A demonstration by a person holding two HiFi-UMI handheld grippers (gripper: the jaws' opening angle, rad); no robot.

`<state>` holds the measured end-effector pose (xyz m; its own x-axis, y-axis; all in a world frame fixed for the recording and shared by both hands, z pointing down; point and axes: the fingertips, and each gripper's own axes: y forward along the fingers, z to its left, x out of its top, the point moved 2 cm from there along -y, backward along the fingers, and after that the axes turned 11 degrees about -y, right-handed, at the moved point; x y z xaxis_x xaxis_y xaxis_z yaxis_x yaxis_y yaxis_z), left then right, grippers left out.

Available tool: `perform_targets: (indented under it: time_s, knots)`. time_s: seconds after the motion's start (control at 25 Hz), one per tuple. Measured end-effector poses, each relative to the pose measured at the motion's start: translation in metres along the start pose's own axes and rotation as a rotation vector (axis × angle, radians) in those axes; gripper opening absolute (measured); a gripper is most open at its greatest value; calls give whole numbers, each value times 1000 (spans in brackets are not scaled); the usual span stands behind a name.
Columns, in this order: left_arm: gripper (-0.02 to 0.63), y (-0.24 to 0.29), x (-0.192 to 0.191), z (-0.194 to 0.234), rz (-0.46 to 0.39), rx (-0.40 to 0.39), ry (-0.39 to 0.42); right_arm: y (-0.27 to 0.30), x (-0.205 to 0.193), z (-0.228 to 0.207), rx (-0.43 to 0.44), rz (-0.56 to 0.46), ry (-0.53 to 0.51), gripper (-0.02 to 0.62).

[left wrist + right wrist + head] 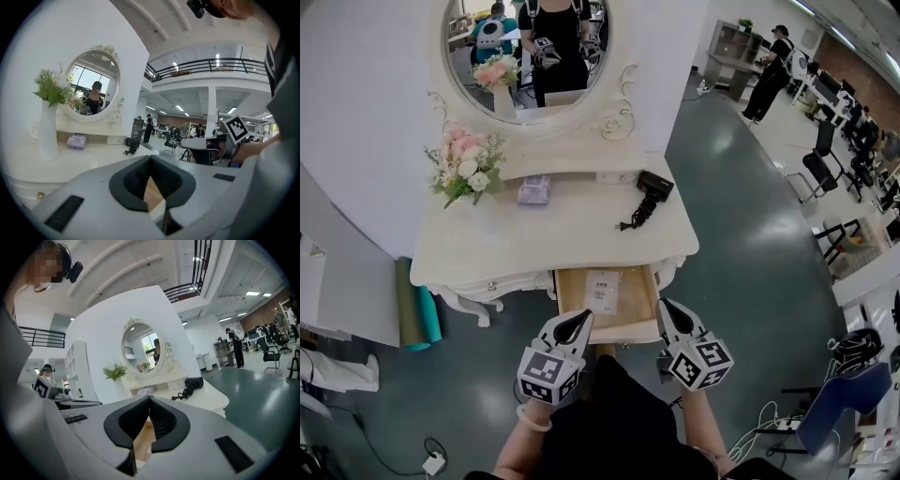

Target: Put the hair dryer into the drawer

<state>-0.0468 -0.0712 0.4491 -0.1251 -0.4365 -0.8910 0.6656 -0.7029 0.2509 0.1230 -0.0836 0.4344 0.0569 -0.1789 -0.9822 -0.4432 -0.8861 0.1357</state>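
Note:
The black hair dryer point(654, 185) lies with its coiled cord at the back right of the white dressing table point(534, 239); it also shows in the left gripper view point(132, 143) and the right gripper view point(194, 383). The wooden drawer point(630, 298) under the tabletop stands pulled out, with a white sheet point(602, 291) in it. My left gripper point(584, 319) hovers at the drawer's front left corner and my right gripper point(664, 307) at its front right corner. Both point toward the table with jaws together and nothing between them point(150, 158) point(149, 398).
A vase of flowers point(467, 169) and a purple packet point(534, 190) stand at the table's back left, under an oval mirror point(530, 47). Teal and olive rolls point(417, 314) lean left of the table. A person point(769, 80) and office chairs point(820, 164) are off to the right.

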Motion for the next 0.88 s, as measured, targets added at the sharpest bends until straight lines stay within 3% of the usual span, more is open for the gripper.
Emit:
perform_targets:
  time_s: [0.52, 0.88]
  knots:
    - [18, 105, 47, 23, 80, -51, 52, 85, 37, -80, -2, 72, -28, 28]
    - [19, 166, 74, 44, 112, -52, 61, 144, 55, -145, -74, 85, 21, 35]
